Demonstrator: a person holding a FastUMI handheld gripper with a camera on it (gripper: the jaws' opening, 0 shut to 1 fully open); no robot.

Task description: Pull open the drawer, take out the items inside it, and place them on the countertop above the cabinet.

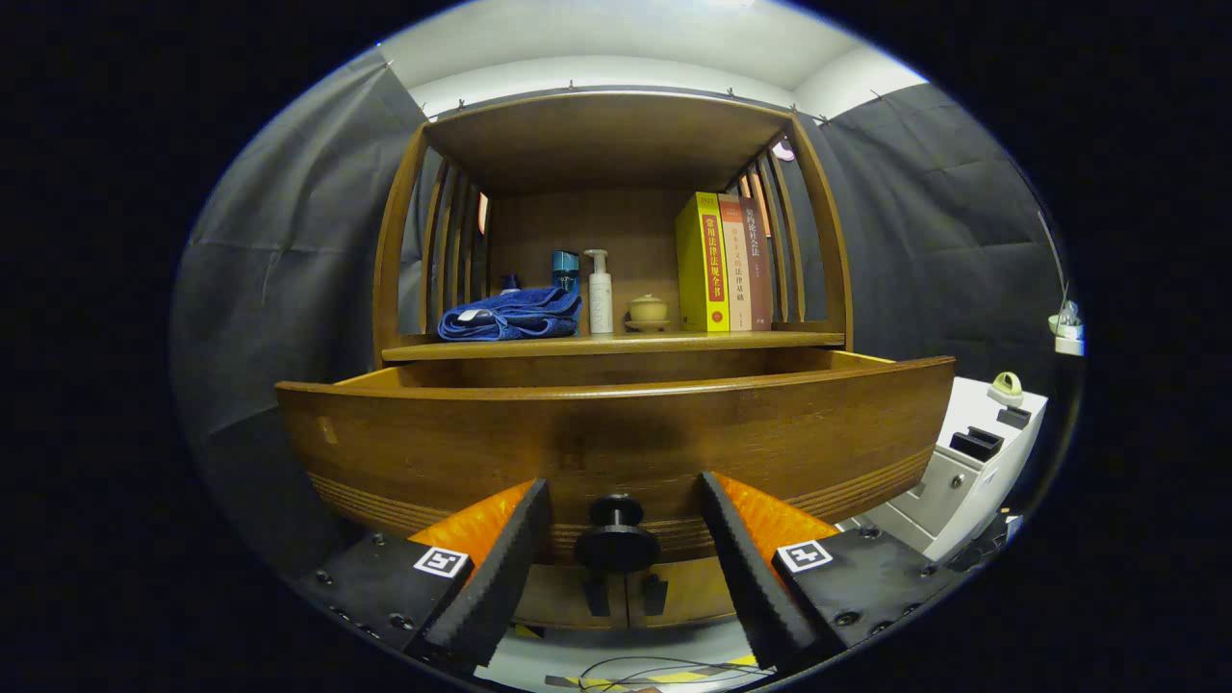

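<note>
While the wooden drawer [616,438] is pulled out, its black knob [617,539] is flanked, untouched, by the spread gripper [621,500].

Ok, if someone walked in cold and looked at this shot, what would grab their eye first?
Probably the wooden drawer, pulled out toward the camera, with its dark round knob sitting between the open fingers of the hand-held gripper, neither touching it. Next, on the countertop above: a crumpled blue towel, a white pump bottle beside it, and a bright yellow book standing upright with others.
</note>
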